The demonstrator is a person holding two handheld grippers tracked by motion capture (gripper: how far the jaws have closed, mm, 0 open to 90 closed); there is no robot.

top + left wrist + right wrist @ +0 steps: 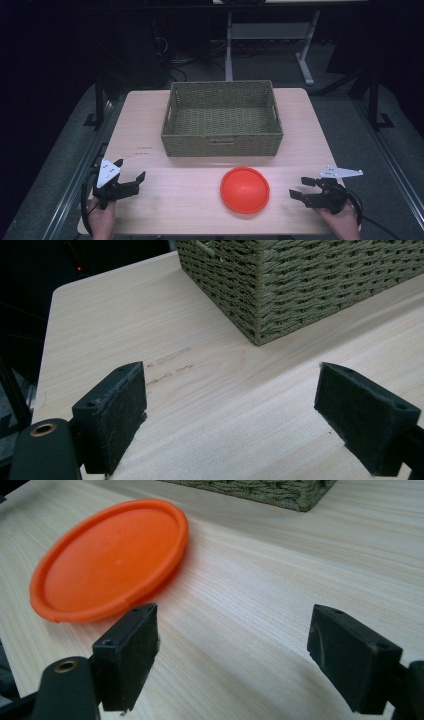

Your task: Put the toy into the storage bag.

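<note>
An orange round plate (245, 189) lies flat on the light wooden table (175, 200), in front of a woven green basket (222, 142). My right gripper (299, 188) rests near the table's front right, open and empty, its jaws pointing left toward the plate a short way off. In the right gripper view the plate (110, 560) sits ahead and left of the wide-apart pads (127, 655). My left gripper (131, 172) is at the front left, open with nothing between its jaws. The left gripper view looks past its pads (112, 415) at the basket's near corner (300, 285).
The basket (222, 100) is empty and stands mid-table toward the far side. Faint pencil marks (170, 365) lie on the wood left of it. Beyond the table is dark floor with a desk frame (305, 65).
</note>
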